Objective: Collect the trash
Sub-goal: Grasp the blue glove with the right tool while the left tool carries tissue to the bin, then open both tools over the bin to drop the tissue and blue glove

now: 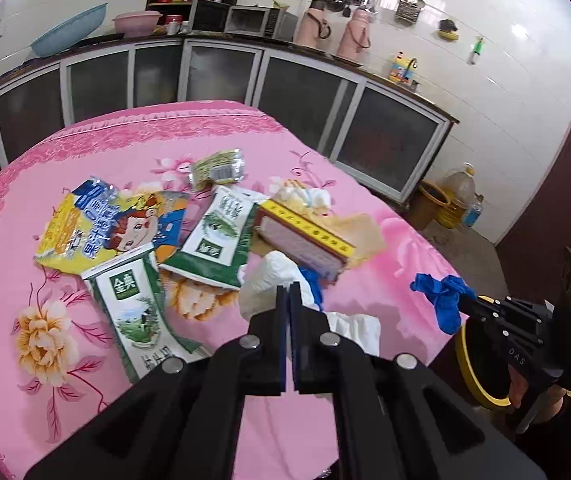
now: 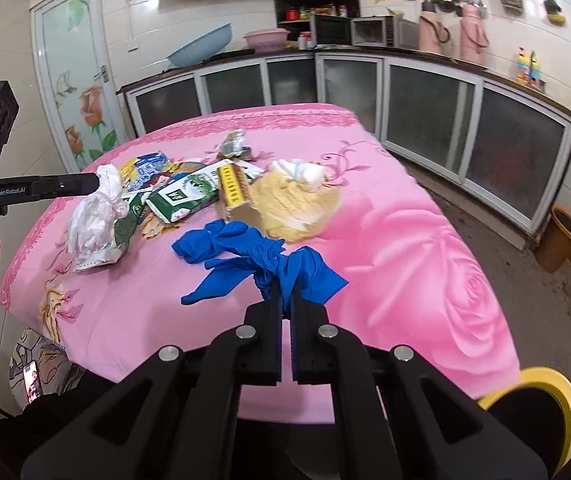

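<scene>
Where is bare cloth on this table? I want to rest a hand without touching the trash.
Free: the big rose print right of the blue gloves, and the near-left corner by the yellow flower. Crowded: the middle, where milk cartons, snack bags and the yellow box overlap.

A pink floral cloth (image 2: 405, 240) covers the desk. The gloves (image 2: 253, 256) are blue, the crumpled bag (image 2: 93, 216) white, the cartons (image 1: 213, 236) green-and-white, the bin rim (image 2: 557, 392) yellow.

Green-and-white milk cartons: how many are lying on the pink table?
2. One carton lies nearest the left gripper's camera; the other carton lies beside it, towards the middle. More may hide under the wrappers.
</scene>
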`<state>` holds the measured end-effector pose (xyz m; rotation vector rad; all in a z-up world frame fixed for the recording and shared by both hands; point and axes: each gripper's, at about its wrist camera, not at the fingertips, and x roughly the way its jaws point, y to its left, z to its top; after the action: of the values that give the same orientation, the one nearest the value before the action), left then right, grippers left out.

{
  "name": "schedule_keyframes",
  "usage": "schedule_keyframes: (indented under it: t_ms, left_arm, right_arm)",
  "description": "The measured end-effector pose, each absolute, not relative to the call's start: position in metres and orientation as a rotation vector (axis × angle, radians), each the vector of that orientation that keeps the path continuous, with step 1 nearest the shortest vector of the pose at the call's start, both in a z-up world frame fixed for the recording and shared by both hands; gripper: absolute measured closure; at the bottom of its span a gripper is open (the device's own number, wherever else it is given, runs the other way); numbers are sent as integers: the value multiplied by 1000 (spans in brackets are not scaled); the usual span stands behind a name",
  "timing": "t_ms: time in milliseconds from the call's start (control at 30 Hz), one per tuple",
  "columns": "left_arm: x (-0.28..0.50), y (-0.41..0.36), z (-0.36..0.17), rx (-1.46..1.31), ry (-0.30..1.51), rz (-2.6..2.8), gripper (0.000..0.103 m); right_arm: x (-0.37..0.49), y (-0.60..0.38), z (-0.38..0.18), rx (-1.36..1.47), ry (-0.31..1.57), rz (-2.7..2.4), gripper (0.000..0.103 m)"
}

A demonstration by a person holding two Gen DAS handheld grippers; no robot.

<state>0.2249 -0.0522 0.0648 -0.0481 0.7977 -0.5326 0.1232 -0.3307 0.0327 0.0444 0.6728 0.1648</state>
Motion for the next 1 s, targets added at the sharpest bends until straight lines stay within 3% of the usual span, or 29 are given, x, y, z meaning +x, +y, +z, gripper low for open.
schedule_keyframes:
  t_ms: [333, 633, 1000]
  left_arm:
    - [185, -127, 88, 39, 747, -728, 102]
    - [143, -248, 83, 146, 748, -1006, 102]
    - [104, -386, 33, 273, 826, -1227, 102]
  right_arm:
    - [50, -405, 48, 97, 629, -48, 101]
    - [-19, -471, 41, 140, 638, -265, 101]
    - [-61, -524, -2, 228, 718, -432, 101]
